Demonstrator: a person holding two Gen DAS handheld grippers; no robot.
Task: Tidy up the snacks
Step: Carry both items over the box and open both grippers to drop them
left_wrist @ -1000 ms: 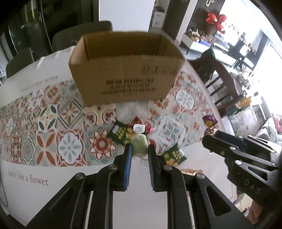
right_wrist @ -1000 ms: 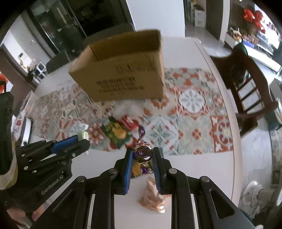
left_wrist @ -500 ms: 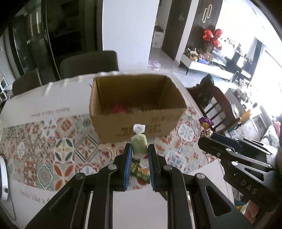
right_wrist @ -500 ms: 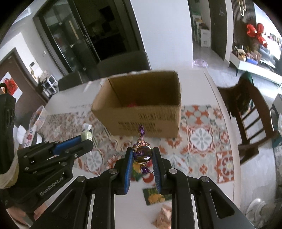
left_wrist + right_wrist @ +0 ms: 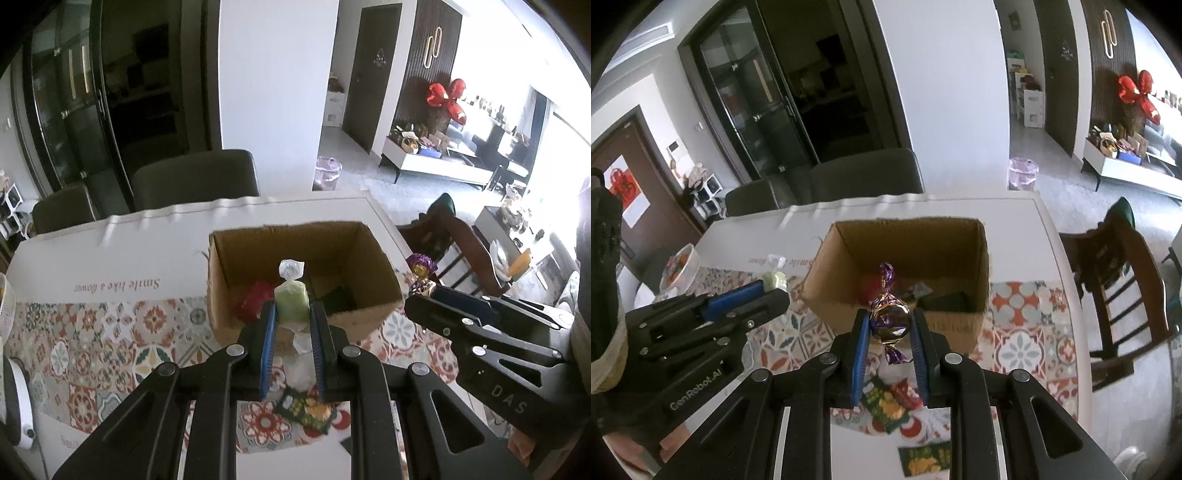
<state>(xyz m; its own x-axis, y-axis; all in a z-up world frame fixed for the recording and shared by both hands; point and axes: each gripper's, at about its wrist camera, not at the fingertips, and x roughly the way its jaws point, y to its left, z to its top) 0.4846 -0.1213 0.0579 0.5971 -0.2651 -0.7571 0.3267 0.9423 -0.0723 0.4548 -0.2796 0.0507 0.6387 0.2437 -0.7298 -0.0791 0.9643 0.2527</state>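
My left gripper [image 5: 291, 314] is shut on a pale green wrapped candy [image 5: 291, 302] and holds it in the air just in front of an open cardboard box [image 5: 373, 254]. My right gripper [image 5: 889, 321] is shut on a purple foil candy [image 5: 889, 319], also held in front of the box [image 5: 981, 258]. The box holds a red packet [image 5: 255, 299] and dark green packets [image 5: 338, 299]. Each gripper shows in the other's view: the right one [image 5: 421, 291] beside the box's right corner, the left one [image 5: 775, 286] at its left.
Green snack packets [image 5: 304, 408] [image 5: 925, 458] and a red one [image 5: 905, 393] lie on the patterned table mat [image 5: 110, 343] below the grippers. A wooden chair [image 5: 1115, 288] stands to the right of the table, dark chairs [image 5: 195, 181] behind it. A bowl [image 5: 681, 266] sits at the far left.
Both grippers have risen and moved toward the box with their candies; the view now looks down into the box, and the packets on the mat have dropped below the fingers.
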